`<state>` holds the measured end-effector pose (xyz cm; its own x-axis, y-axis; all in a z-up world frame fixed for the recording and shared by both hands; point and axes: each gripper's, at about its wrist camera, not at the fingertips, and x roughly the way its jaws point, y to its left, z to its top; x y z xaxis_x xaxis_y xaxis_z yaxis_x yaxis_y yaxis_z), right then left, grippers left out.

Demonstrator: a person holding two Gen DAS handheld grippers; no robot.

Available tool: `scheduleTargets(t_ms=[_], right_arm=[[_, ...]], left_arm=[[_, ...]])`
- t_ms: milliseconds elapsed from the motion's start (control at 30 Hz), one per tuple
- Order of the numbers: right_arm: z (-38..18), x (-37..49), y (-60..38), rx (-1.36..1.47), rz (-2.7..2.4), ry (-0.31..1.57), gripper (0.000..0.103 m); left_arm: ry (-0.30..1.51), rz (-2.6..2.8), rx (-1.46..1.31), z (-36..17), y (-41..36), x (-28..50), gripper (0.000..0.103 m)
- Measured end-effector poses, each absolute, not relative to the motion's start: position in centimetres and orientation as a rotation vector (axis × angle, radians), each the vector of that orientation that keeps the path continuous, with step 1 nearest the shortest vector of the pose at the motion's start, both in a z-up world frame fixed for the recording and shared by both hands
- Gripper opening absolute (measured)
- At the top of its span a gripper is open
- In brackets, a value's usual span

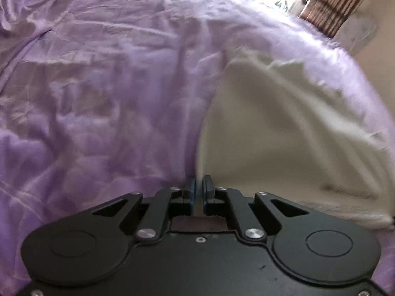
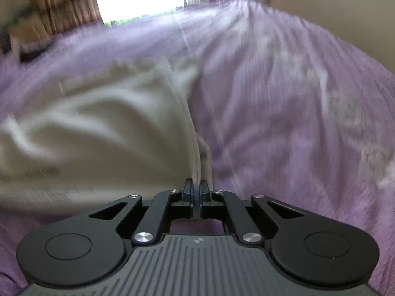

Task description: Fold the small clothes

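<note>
On a rumpled purple bedsheet (image 1: 98, 98) a cream garment (image 1: 284, 128) lies spread and not yet folded, the left gripper (image 1: 199, 185) and right gripper (image 2: 196, 187) each clenched on one of its edges, so folding seems only begun.

white garment (image 1: 284, 128) on purple bedsheet (image 1: 111, 86).

A plain cream-white garment (image 1: 284, 128) lies on a lilac bed sheet (image 1: 111, 86). Brown striped curtains (image 2: 66, 2) hang at eleven o'clock. Both hand-held grippers are black, with blue pads (image 1: 193, 192).
</note>
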<state>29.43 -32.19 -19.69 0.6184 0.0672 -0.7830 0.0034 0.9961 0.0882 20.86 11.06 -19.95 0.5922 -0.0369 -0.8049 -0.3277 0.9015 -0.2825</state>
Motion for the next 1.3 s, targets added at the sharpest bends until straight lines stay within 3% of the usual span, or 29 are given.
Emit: scheduleTargets(t_ms=[100, 133, 167, 200, 300, 367, 500, 700, 733, 767, 800, 833, 933, 1133, 1300], right_arm=[[-19.3, 29.3, -32.2, 0.094, 0.026, 0.906, 0.004], [-18.7, 29.3, -32.2, 0.094, 0.020, 0.903, 0.006], [-18.0, 29.2, -32.4, 0.100, 0.014, 0.895, 0.025], [-17.2, 29.1, -32.6, 0.109, 0.002, 0.875, 0.042], [-15.3, 29.3, -33.2, 0.147, 0.030, 0.732, 0.071], [-14.4, 30.4, -33.0, 0.151, 0.078, 0.674, 0.077], [-14.2, 35.6, -30.5, 0.100, 0.148, 0.657, 0.077], [-16.0, 41.2, -25.6, -0.074, 0.141, 0.673, 0.073], [-16.8, 41.7, -25.1, -0.109, 0.107, 0.691, 0.067], [-17.6, 42.3, -24.8, -0.131, 0.066, 0.711, 0.039], [-18.2, 42.2, -25.0, -0.122, 0.054, 0.723, 0.023], [-18.7, 42.0, -25.4, -0.076, 0.059, 0.728, 0.022], [-19.0, 40.5, -26.6, 0.004, 0.050, 0.657, 0.005], [-16.3, 38.9, -27.5, 0.030, -0.275, 0.463, 0.000], [-19.1, 41.6, -31.1, 0.299, -0.122, 0.670, 0.000]], left_arm=[[0.895, 0.177, -0.466, -18.5, 11.4, 20.4, 0.009], [0.869, 0.180, -0.459, -17.3, 11.5, 20.0, 0.018], [0.853, 0.182, -0.446, -16.2, 11.6, 19.8, 0.029], [0.833, 0.175, -0.426, -15.1, 11.5, 20.0, 0.047], [0.781, 0.114, -0.386, -12.7, 11.4, 21.3, 0.050], [0.759, 0.099, -0.346, -11.6, 11.0, 22.6, 0.052], [0.800, 0.092, -0.266, -12.2, 8.9, 25.9, 0.053], [0.857, 0.100, -0.206, -16.3, 8.4, 28.9, 0.053], [0.866, 0.099, -0.208, -16.8, 8.4, 29.1, 0.053], [0.870, 0.096, -0.215, -17.2, 8.7, 29.1, 0.053], [0.868, 0.092, -0.229, -17.5, 9.0, 29.2, 0.054], [0.864, 0.087, -0.246, -17.8, 9.4, 29.0, 0.055], [0.864, 0.080, -0.281, -18.0, 10.4, 29.2, 0.055], [0.829, 0.115, -0.237, -16.3, 10.9, 29.1, 0.054], [0.896, 0.209, -0.175, -17.3, 10.3, 29.2, 0.054]])
